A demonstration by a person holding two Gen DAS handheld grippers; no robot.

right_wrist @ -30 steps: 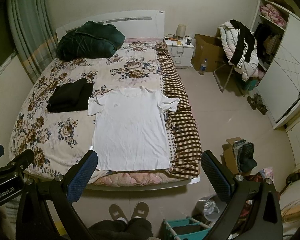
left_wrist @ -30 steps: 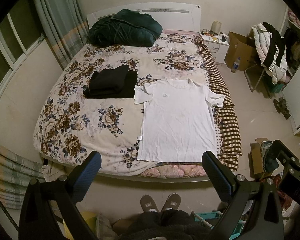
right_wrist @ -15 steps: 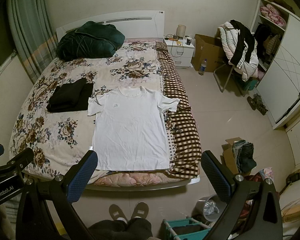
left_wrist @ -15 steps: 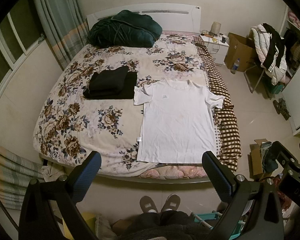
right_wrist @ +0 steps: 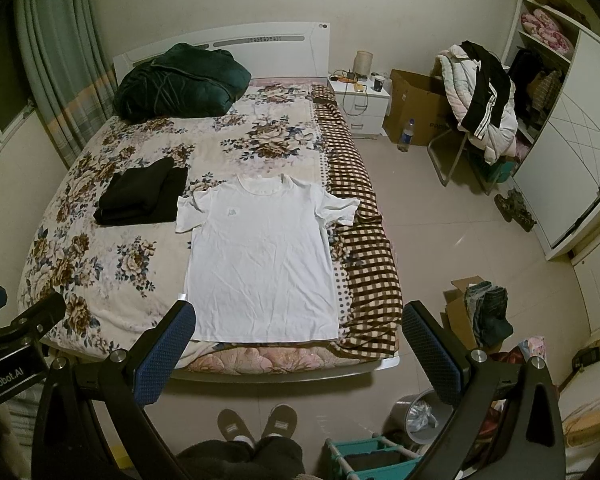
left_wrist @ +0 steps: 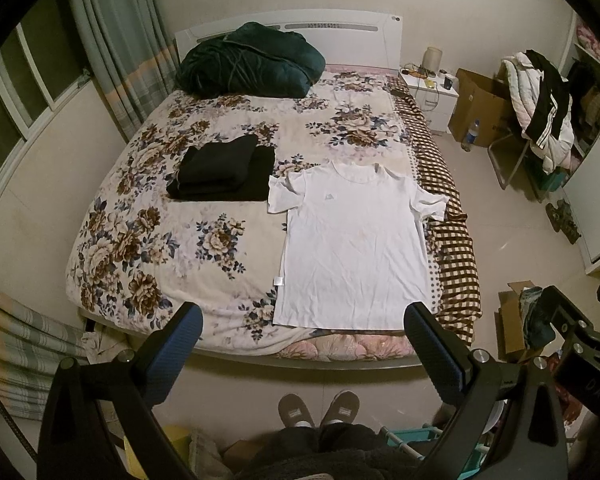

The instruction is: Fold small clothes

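A white T-shirt [left_wrist: 354, 240] [right_wrist: 262, 256] lies flat and face up on the floral bed [left_wrist: 148, 248] [right_wrist: 100, 256], hem toward the foot. A stack of folded black clothes [left_wrist: 220, 168] [right_wrist: 140, 192] sits just left of its sleeve. My left gripper [left_wrist: 302, 322] is open, held well back above the floor at the bed's foot, empty. My right gripper [right_wrist: 298, 320] is open too, equally far from the shirt, with nothing between its fingers.
A dark green quilt [left_wrist: 248, 60] is heaped at the headboard. A checked blanket [right_wrist: 366, 248] drapes the bed's right edge. A person's slippered feet [right_wrist: 256, 426] stand on the tiled floor. A bin [right_wrist: 418, 414], a teal rack [right_wrist: 364, 458] and a carton of clothes [right_wrist: 480, 316] stand to the right.
Both views have shifted very slightly; the bed looks a touch farther away. The clothes have not moved and both grippers stay open.
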